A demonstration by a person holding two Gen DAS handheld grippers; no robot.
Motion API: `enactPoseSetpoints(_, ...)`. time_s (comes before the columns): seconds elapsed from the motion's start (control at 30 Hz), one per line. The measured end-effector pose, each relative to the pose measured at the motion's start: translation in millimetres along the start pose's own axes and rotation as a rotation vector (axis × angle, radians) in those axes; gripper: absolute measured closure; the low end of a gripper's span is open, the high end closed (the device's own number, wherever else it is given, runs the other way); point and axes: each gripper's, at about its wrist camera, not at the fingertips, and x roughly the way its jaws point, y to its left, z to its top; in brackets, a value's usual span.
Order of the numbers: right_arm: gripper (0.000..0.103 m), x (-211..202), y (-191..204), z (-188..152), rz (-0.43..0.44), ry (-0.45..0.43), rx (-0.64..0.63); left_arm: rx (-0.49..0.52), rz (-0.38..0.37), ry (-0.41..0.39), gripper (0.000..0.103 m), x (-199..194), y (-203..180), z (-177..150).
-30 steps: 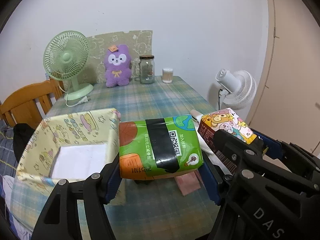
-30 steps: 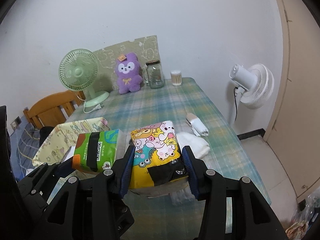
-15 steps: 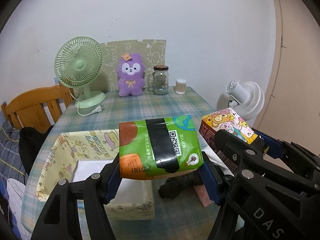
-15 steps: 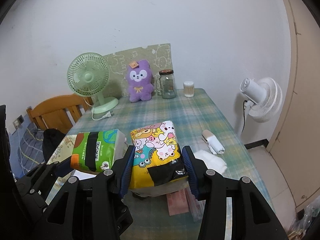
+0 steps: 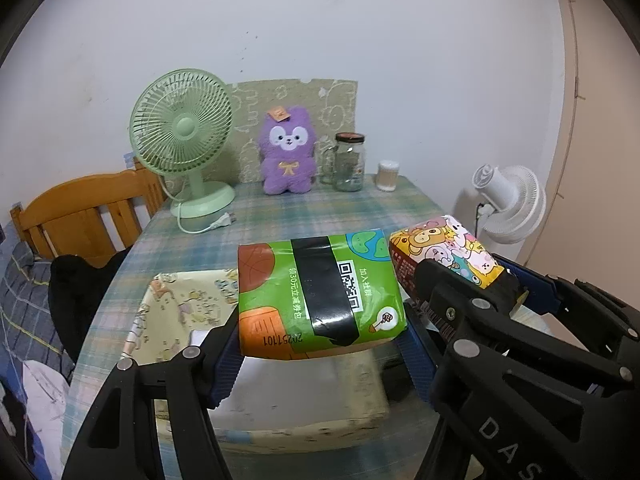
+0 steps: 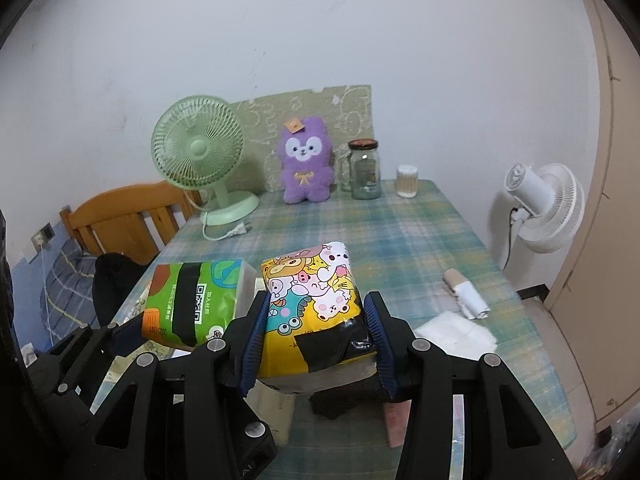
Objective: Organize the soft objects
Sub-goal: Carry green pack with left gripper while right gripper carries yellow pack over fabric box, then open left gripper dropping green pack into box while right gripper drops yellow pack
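- A plaid-clothed worktop [image 6: 408, 240] stands against a white wall; at its far edge sit a green desk fan [image 5: 182, 148], a purple plush toy [image 5: 287, 156], and a glass jar [image 5: 350, 162].
- The left tool [image 5: 320, 344] clamps a green tissue pack [image 5: 316, 300] across its long axis, black tape banding the glossy wrapper.
- The right tool [image 6: 316, 332] grips a cartoon-printed tissue pack [image 6: 312, 300] by its narrow sides, long axis pointing away from the camera.
- Both packs hang side by side above the worktop, near each other but apart.
- Directly under the left tool's pack lies an open fabric storage box [image 5: 168, 312], pale yellow with printed figures; the left hand is nearer to it, so its pack likely drops first.
- Right of the right tool, a white cloth [image 6: 456, 330] and a rolled white bundle [image 6: 468, 296] lie loose.
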Motion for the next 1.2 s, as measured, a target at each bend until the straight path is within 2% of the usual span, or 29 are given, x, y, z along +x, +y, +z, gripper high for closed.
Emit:
enactPoseSetpoints(0.5,0.052,49.4,42.4,-8.3,0.053,0.079,-0.026,0.009,0.030,0.076,0.031,30.3,46.2,-13.7)
enactPoseSetpoints(0.9,0.052,86.4,59.2,-19.4,0.068,0.152,-0.043,0.008,0.057,0.154,0.028,59.3,72.2,-26.7)
enactPoseSetpoints(1.2,0.050,100.6,65.6,-19.8,0.069,0.173,-0.067,-0.025,0.058,0.195,0.013,70.6,81.6,-30.1)
